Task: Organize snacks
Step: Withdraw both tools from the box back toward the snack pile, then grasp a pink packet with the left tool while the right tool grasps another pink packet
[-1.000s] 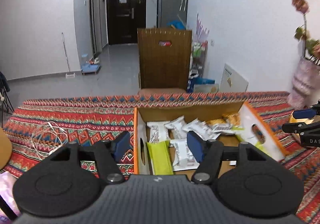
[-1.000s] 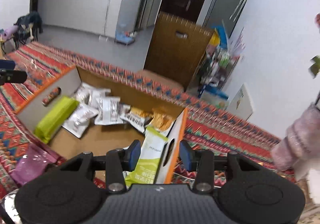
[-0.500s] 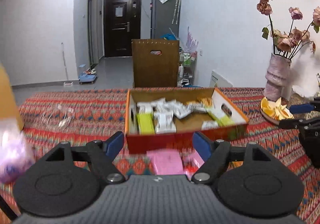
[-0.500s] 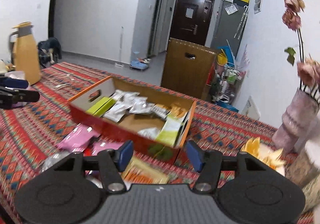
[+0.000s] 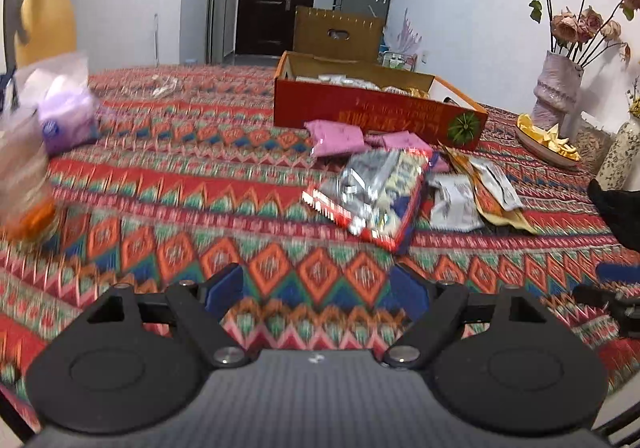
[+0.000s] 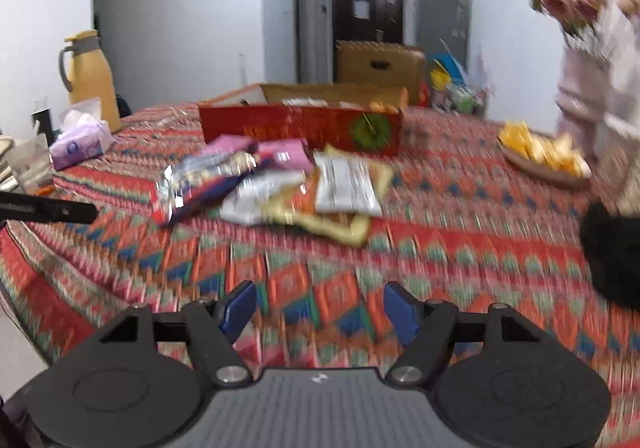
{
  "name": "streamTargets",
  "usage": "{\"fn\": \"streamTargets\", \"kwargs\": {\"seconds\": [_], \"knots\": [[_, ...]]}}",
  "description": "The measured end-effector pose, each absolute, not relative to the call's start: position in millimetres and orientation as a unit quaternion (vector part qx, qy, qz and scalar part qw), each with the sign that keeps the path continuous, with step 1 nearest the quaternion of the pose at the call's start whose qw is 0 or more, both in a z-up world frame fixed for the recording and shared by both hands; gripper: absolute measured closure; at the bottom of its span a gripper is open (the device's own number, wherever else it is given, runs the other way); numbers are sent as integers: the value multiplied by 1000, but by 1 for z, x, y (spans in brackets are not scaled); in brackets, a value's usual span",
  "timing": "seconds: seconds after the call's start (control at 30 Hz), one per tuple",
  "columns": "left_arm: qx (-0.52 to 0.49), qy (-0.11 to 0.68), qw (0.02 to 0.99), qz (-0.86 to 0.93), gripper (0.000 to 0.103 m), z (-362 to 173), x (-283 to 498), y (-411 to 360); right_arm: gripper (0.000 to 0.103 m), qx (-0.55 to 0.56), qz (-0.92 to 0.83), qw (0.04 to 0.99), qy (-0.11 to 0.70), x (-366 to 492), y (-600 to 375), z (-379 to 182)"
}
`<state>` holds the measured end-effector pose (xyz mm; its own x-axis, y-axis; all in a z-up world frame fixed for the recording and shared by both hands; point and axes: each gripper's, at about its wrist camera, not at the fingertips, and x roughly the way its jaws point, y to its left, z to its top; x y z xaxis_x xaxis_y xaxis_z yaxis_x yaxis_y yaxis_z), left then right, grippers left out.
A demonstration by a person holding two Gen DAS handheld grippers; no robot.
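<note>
Far left on the table (image 5: 168,183) there's a tissue pack (image 5: 66,115). Both tools sit low near the table edge, left tool (image 5: 316,288) and right tool (image 6: 322,306), each spread wide with nothing held. The loose snack packets (image 5: 372,195) lie piled just in front of the red box (image 5: 380,113). My worry: they overlap, so one pinch could drag two, or a slick foil bag slips out.

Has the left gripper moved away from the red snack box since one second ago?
Yes. The left gripper has pulled back: the red snack box, earlier between its fingers, now sits far ahead.
</note>
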<state>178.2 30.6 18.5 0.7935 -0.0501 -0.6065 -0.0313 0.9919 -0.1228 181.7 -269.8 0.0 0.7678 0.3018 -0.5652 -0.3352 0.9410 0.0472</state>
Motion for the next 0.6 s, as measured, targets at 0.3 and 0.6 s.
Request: {"fn": "streamTargets", "kwargs": {"seconds": [0.3,0.6], "knots": [[-57,328,943,-3,20,16,173,24,33,-29,165,939,301,155,-269,-7],[-72,333,940,-7,20,18,198,28,34,-17,170,944,281,183,-267,10]]}}
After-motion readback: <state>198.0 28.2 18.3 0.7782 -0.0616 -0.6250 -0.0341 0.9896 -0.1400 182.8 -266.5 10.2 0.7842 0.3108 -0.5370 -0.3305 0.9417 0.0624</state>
